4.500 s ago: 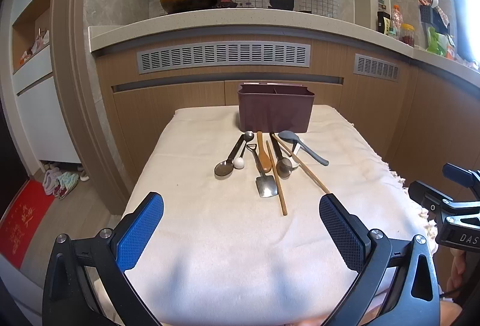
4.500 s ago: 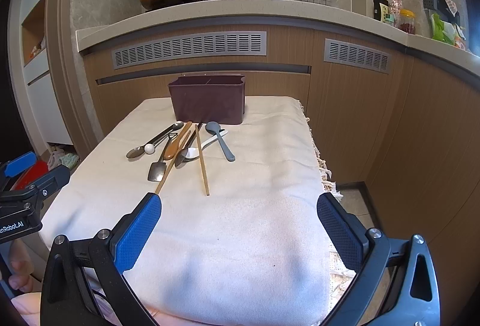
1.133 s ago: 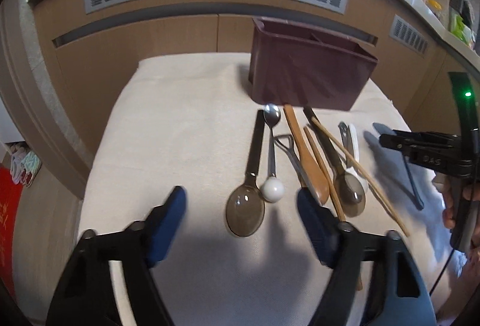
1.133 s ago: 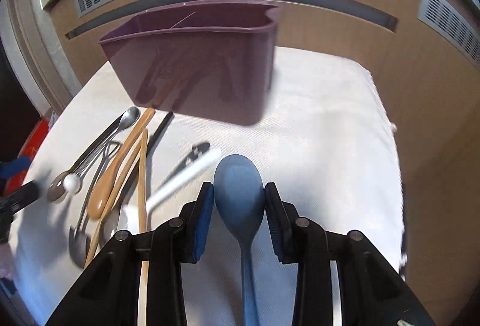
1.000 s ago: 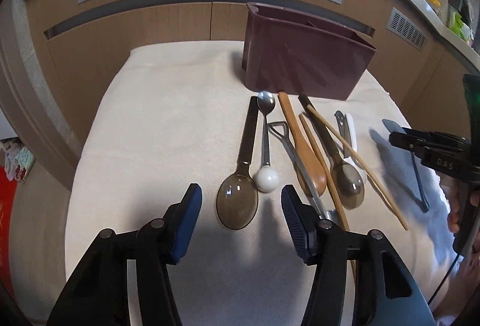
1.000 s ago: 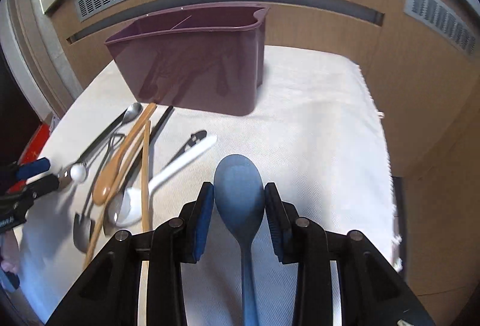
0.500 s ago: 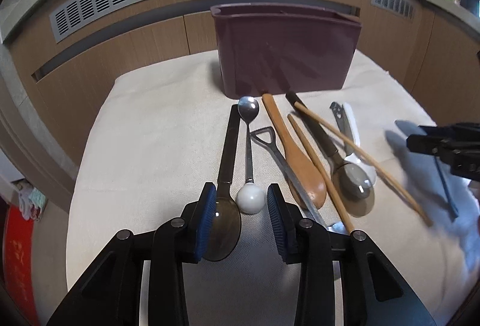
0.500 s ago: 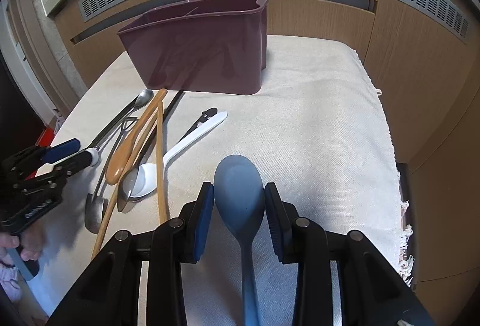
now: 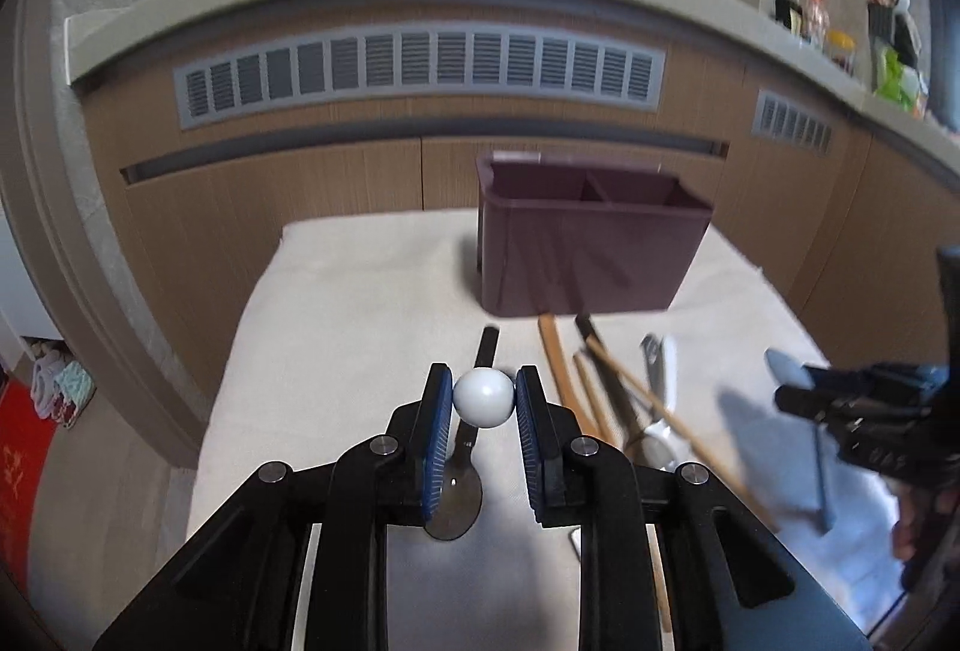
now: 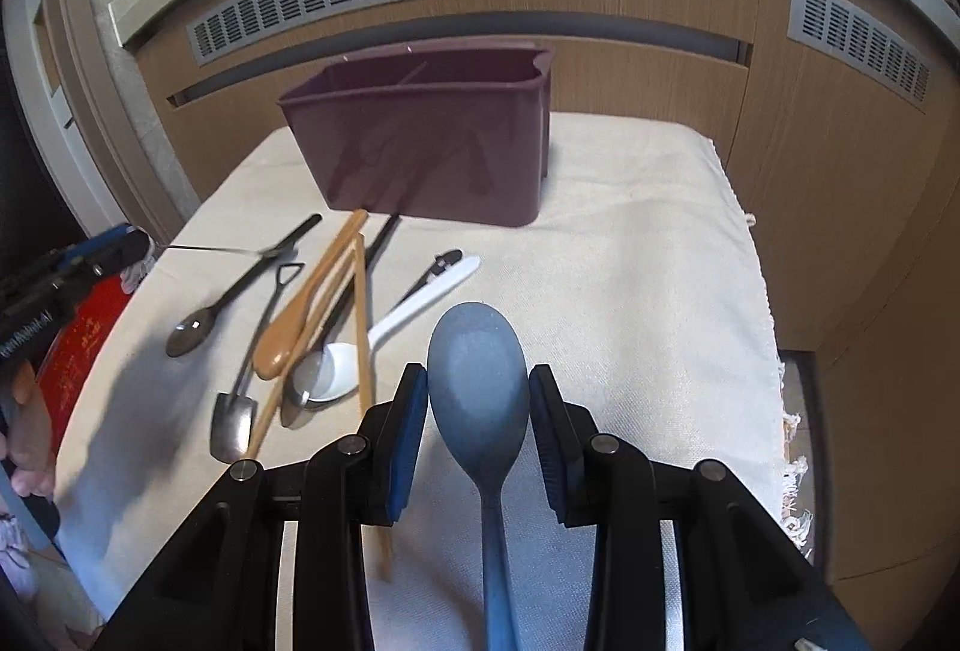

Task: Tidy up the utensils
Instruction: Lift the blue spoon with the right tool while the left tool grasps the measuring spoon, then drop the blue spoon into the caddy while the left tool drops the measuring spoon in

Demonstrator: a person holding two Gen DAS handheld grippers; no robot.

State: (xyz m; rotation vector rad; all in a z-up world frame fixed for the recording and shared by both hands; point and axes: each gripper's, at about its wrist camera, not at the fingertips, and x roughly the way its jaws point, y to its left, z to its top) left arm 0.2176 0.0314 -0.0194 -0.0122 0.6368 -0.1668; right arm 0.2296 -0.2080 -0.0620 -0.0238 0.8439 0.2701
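Kitchen setup w/ wood-look cabinets and grey vent grilles (image 9: 420,69) behind, plus a small table covered in a cream cloth (image 10: 630,243) out front. Purple caddy (image 9: 585,255) sits at the far end of the cloth, divided into compartments, looks empty from what shows. Left gripper (image 9: 483,405) is clamped on the white ball end (image 9: 483,405) of a thin metal spoon, pads touching both sides of the ball; in the right cam you can see that thin spoon (image 10: 222,249) sticking out from the left claw, lifted off the cloth, bowl end out over the other handles. Right gripper (image 10: 479,399) is closed around a blue-grey spoon (image 10: 479,387), bowl pinched btwn the blue pads, handle running back toward the cam, held above the cloth on the right side of the pile. Rest of the stuff lies on the cloth just in front of the caddy: dark-handled spoon (image 10: 198,330) furthest left, a little shovel-shaped spoon (image 10: 231,426), wooden spoon (image 10: 282,345), pair of wooden chopsticks (image 10: 360,327), another dark-handled metal spoon mostly under those, and a white ceramic spoon (image 10: 384,339) w/ a small dark tool (image 10: 435,270) beside its handle. Left cam is pretty blurry tbh, esp. the utensil pile.
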